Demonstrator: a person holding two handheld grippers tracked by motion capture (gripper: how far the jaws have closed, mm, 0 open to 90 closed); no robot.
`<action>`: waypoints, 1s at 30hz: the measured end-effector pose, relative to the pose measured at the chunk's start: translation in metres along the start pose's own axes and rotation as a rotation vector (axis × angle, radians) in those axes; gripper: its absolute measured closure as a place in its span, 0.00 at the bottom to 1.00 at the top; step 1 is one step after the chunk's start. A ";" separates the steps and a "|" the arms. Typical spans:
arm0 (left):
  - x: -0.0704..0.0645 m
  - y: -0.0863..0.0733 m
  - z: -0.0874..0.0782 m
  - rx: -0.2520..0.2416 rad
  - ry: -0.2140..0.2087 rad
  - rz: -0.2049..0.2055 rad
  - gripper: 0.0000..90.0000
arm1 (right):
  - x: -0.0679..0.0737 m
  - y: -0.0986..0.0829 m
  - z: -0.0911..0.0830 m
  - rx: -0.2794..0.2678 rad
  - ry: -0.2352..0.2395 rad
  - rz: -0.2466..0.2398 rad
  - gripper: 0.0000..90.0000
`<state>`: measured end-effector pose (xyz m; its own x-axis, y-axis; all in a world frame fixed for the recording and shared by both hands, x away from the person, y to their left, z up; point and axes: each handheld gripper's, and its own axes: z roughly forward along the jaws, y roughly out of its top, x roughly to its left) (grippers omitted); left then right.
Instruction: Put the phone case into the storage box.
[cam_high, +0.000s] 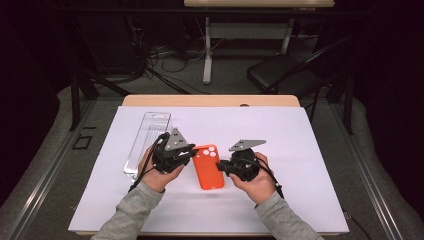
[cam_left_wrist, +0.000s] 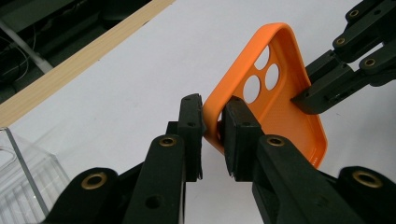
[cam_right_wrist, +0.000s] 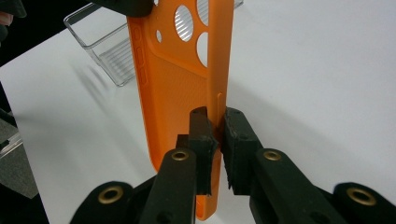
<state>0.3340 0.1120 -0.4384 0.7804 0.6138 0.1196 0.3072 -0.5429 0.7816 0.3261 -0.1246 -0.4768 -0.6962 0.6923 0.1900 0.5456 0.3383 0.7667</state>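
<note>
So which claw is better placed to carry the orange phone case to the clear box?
Left, probably: the left claw grips the phone case rim on the side nearest the clear box; the right claw holds the far edge.

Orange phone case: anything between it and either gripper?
Nothing visible. Both grippers are already clamped on the orange phone case: the left gripper pinches one long edge wall near the camera cutouts, the right gripper pinches the opposite side wall. The clear plastic tray lies apart, on the left gripper's side.
</note>
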 end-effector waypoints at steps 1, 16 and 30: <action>0.000 0.000 0.000 0.000 0.000 0.000 0.88 | 0.000 0.000 0.000 0.000 0.000 0.000 0.92; 0.001 0.000 -0.002 0.009 -0.002 -0.020 0.89 | 0.000 0.000 0.001 -0.002 0.010 0.006 0.92; 0.000 0.000 -0.003 0.014 0.000 -0.028 0.89 | -0.001 0.000 0.002 0.001 0.027 0.010 0.91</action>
<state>0.3323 0.1138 -0.4360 0.7716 0.6286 0.0976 0.3362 -0.5333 0.7763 0.3271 -0.1240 -0.4782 -0.7031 0.6782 0.2137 0.5528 0.3324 0.7641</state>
